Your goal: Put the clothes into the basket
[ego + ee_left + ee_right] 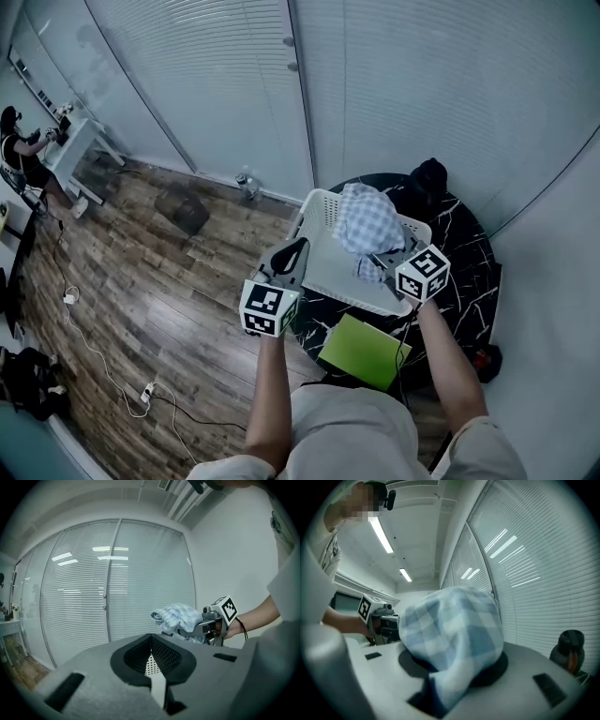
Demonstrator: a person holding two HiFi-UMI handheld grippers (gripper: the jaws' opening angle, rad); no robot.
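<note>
The white perforated plastic basket [330, 270] stands on the black marbled round tabletop [469, 253]. The right hand-held gripper [380, 261] clamps the blue-and-white checked cloth [367, 223] over the basket. The left hand-held gripper [292, 253] is closed on the basket's left rim. Brown wood-plank floor [141, 281] surrounds the tabletop.

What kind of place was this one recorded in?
Probably an office or lab room: glass walls with blinds, a desk with a person seated at it, and cables across the wood floor.
</note>
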